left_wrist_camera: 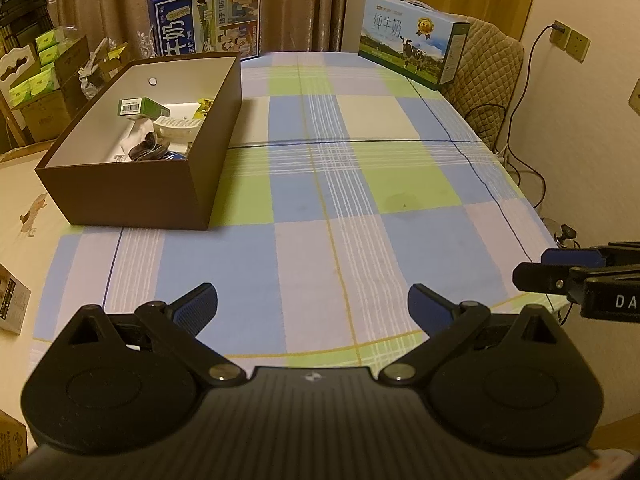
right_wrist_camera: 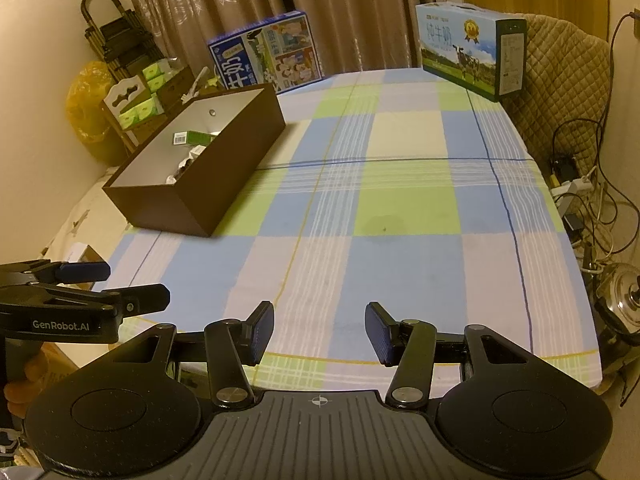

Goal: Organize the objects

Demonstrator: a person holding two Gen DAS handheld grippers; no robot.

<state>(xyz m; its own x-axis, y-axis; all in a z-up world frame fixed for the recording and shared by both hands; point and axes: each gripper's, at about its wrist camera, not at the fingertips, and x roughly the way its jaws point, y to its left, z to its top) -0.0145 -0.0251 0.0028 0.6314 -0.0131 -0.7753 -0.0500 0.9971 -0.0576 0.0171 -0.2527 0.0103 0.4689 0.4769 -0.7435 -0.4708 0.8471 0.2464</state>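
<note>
A brown open box (left_wrist_camera: 132, 196) stands at the left of the checked tablecloth (left_wrist_camera: 340, 184); it also shows in the right wrist view (right_wrist_camera: 188, 204). Inside lie a green carton (left_wrist_camera: 142, 107), a white ribbed item (left_wrist_camera: 178, 127), dark wrapped items (left_wrist_camera: 146, 150) and a yellow packet (left_wrist_camera: 205, 105). My left gripper (left_wrist_camera: 313, 308) is open and empty above the near table edge. My right gripper (right_wrist_camera: 319, 332) is open and empty, to the right of the left one (right_wrist_camera: 120, 284); its fingers (left_wrist_camera: 536, 272) show at the left view's right edge.
Two milk cartons stand at the far edge: a blue one (left_wrist_camera: 206, 24) behind the brown box and a green-blue one (left_wrist_camera: 414, 48) at the right. A quilted chair (left_wrist_camera: 484, 76) and cables (right_wrist_camera: 580, 184) lie right of the table. Shelves with green packs (left_wrist_camera: 40, 64) stand left.
</note>
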